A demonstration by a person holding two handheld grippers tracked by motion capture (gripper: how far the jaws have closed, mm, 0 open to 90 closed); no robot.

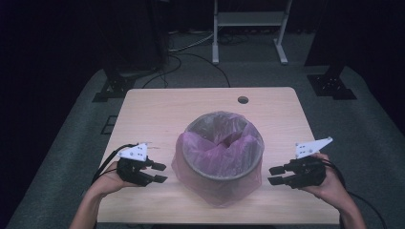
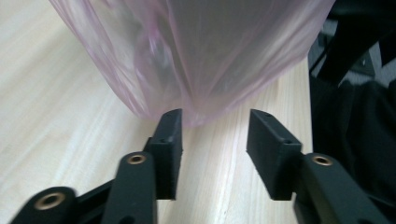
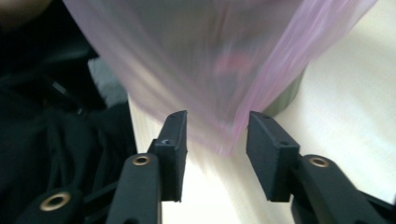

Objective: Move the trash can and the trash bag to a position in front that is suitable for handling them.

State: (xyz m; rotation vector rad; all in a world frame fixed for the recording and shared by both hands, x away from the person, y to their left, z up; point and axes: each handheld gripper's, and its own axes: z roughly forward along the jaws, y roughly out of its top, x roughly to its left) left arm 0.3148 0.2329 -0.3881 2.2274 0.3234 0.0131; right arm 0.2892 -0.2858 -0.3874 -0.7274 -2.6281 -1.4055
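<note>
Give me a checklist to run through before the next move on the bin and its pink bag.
1. Left gripper open, nothing between its fingers: ok.
2. Right gripper open, nothing between its fingers: ok.
3. Pink bag folded over the rim of the bin all the way round: ok on the sides seen from above.
4. Bag hangs loose down the outside of the bin: ok; its lower edge shows just ahead of both pairs of fingers in the gripper views.
5. Bin stands upright, well inside the table edges: ok.
6. Bag pushed down to the bottom of the bin: cannot tell; bunched folds hide the inside.
</note>
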